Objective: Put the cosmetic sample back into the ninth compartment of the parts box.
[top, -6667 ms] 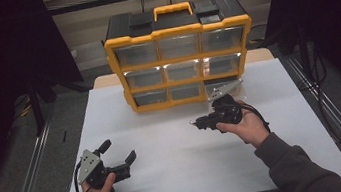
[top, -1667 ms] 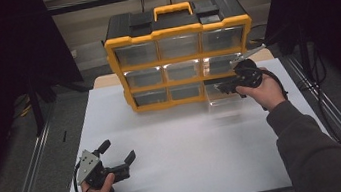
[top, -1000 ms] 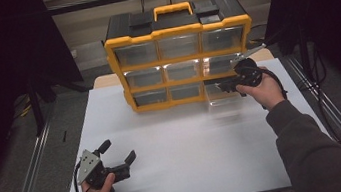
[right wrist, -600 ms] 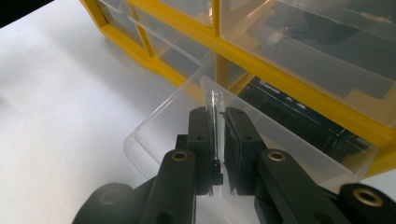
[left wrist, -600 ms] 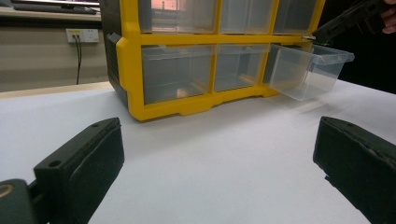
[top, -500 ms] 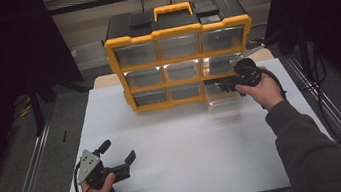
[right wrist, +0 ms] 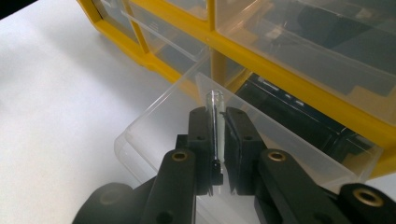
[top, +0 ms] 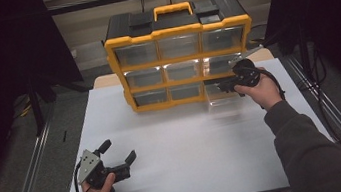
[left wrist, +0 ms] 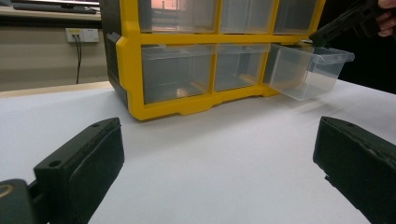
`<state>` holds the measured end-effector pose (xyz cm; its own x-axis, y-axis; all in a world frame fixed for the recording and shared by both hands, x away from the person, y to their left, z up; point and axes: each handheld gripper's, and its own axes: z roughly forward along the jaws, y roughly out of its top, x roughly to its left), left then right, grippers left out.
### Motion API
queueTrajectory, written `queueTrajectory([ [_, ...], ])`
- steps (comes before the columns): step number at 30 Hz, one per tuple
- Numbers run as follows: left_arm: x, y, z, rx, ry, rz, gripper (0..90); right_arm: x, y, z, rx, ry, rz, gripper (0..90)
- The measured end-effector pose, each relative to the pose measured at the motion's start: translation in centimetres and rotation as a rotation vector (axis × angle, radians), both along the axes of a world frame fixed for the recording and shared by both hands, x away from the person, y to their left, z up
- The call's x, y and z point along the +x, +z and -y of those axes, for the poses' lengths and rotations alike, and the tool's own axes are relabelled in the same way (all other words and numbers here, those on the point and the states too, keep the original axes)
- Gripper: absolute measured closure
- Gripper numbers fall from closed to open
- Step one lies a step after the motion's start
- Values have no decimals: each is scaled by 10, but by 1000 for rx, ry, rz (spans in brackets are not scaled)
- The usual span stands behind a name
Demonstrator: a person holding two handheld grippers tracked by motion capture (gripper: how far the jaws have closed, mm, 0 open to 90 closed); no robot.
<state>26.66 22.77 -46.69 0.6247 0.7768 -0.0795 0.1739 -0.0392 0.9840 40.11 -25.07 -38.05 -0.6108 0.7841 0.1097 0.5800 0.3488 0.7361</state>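
Drawer (top: 227,102) half out of the bottom-right slot of the yellow cabinet (top: 180,54), front wall pinched edge-on in the right tool (right wrist: 217,140) — jaws nearly closed on the clear plastic rim. Long axis running out of the slot toward the person, straight along that tool's reach; open mouth facing up, apparently empty. Left tool (top: 117,159) resting wide open on the tabletop (top: 193,163), holding nothing, well apart from the cabinet — right hand plainly nearer.
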Motion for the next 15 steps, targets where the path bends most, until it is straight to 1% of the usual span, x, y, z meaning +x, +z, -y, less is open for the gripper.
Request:
queueTrajectory([
  [2, 0, 0, 0, 0, 1, -2, 21, 0, 0, -1, -3, -2, -3, 815],
  [3, 0, 0, 0, 7, 5, -1, 20, 0, 0, -1, -5, 3, 3, 814],
  [5, 0, 0, -1, 11, -2, 0, 21, -1, 0, -2, -13, 1, 4, 814],
  [7, 0, 0, -1, 1, 2, 1, 21, 0, 0, -2, -11, 0, 5, 814],
  [8, 0, 0, -1, 3, 1, 0, 21, 0, 0, -2, -12, 0, 7, 815],
  [9, 0, 0, -1, 15, -2, 0, 21, -1, 0, -2, -11, -7, 6, 814],
  [11, 0, 0, -1, 15, 3, -2, 21, -1, -1, -2, -19, -8, 9, 814],
  [12, 0, 0, 0, 8, 5, -2, 21, -1, -2, -2, -12, -1, 9, 814],
  [13, 0, -1, 0, 11, 5, -1, 21, -1, -2, -2, -9, 2, 6, 814],
  [14, 0, -1, 0, 5, 7, -3, 21, -1, -2, -2, -21, -10, -1, 814],
  [15, 0, -1, 1, -3, 8, -8, 21, -1, -2, -2, -20, -4, 5, 814],
])
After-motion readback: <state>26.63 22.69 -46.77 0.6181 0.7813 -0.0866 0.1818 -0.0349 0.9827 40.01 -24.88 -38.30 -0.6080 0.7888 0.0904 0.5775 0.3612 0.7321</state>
